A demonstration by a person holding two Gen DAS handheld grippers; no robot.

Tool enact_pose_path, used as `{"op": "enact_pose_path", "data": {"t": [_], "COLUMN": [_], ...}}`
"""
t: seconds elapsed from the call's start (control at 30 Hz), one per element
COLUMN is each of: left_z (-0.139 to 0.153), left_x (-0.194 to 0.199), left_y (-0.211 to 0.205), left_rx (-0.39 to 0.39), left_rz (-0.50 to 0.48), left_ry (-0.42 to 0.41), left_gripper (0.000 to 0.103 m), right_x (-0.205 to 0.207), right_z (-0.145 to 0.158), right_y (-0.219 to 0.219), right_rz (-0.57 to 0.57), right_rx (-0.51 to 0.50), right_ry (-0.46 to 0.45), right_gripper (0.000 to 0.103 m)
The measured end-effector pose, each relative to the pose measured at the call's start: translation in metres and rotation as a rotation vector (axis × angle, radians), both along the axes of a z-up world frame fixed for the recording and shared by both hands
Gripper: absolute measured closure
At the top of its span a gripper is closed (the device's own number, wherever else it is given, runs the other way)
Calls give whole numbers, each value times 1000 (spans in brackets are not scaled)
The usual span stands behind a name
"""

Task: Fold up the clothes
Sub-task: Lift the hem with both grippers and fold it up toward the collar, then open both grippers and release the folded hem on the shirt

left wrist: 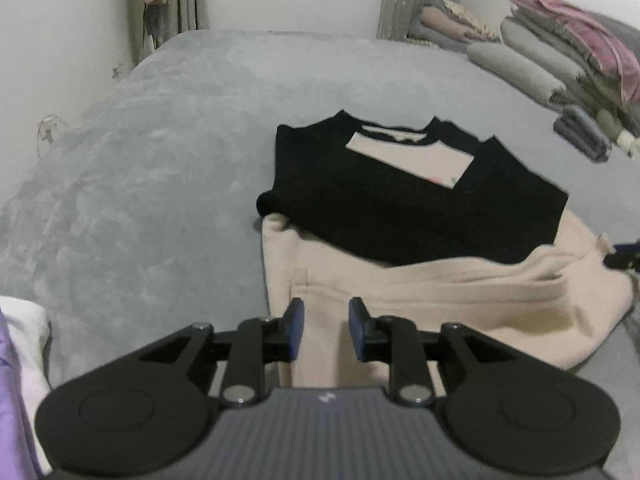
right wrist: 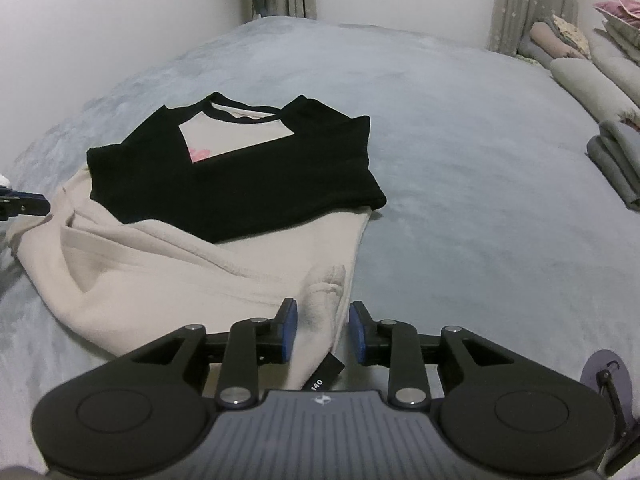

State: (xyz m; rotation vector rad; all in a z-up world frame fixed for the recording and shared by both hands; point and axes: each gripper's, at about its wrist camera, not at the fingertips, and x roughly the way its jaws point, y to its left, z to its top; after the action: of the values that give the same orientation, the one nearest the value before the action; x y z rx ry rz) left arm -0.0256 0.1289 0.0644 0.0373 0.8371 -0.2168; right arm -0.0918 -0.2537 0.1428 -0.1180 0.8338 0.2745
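Note:
A cream sweatshirt [left wrist: 440, 300] lies on the grey-blue bed [left wrist: 160, 160], its black sleeves [left wrist: 400, 208] folded across the chest. The hem end nearest me is rumpled. My left gripper [left wrist: 326, 328] hovers over the hem's left corner, jaws a little apart, and the cloth shows through the gap. In the right wrist view the same sweatshirt [right wrist: 140, 280] has its black sleeves [right wrist: 240, 184] on top. My right gripper [right wrist: 324, 328] straddles the bunched right hem corner with its pads not pressing. A black size tag [right wrist: 324, 376] hangs below.
Folded quilts and pillows [left wrist: 560, 64] are stacked along the bed's right side, with folded grey cloth [left wrist: 584, 136] in front of them. White and purple fabric [left wrist: 20, 360] lies at the near left. A wall runs along the left, and a curtained window stands behind the bed.

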Motion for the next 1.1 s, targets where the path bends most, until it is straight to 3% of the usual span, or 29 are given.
{"op": "enact_pose_path", "data": {"t": [0.23, 0.27, 0.3, 0.37, 0.43, 0.53, 0.6, 0.67, 0.73, 0.83, 0.9, 1.1], "left_z": [-7, -8, -9, -11, -14, -13, -13, -12, -12, -10, -10, -13], "left_x": [4, 3, 3, 1, 1, -3, -7, -8, -7, -2, 3, 8], "left_y": [4, 4, 3, 2, 2, -1, -3, -5, -9, -11, -12, -17], "left_rx": [20, 23, 37, 73, 86, 117, 154, 179, 194, 190, 187, 173], "left_rz": [-9, -19, -29, -40, -42, -62, -79, -96, -99, -104, -102, -130], "left_ry": [11, 10, 6, -5, -5, -31, -56, -75, -80, -93, -97, -98], "left_gripper": [81, 78, 67, 61, 61, 62, 69, 76, 76, 74, 67, 68], "right_x": [-1, -2, -3, -4, -2, 3, 3, 1, -1, -2, -1, 6], "right_z": [-4, -4, -3, 0, -3, -6, -2, -2, -5, -2, 1, -4], "right_y": [3, 4, 6, 11, 11, 16, 17, 18, 18, 17, 16, 13], "right_rz": [-12, -15, -16, -21, -34, -35, -13, 4, 5, 9, 8, 38], "right_rx": [-15, -20, -33, -50, -22, -51, -35, -40, -57, -56, -34, -28], "right_ry": [-5, -7, -6, -11, -16, -7, -24, -33, -34, -45, -52, -32], "right_gripper": [76, 75, 74, 70, 63, 63, 63, 66, 78, 88, 88, 88]}}
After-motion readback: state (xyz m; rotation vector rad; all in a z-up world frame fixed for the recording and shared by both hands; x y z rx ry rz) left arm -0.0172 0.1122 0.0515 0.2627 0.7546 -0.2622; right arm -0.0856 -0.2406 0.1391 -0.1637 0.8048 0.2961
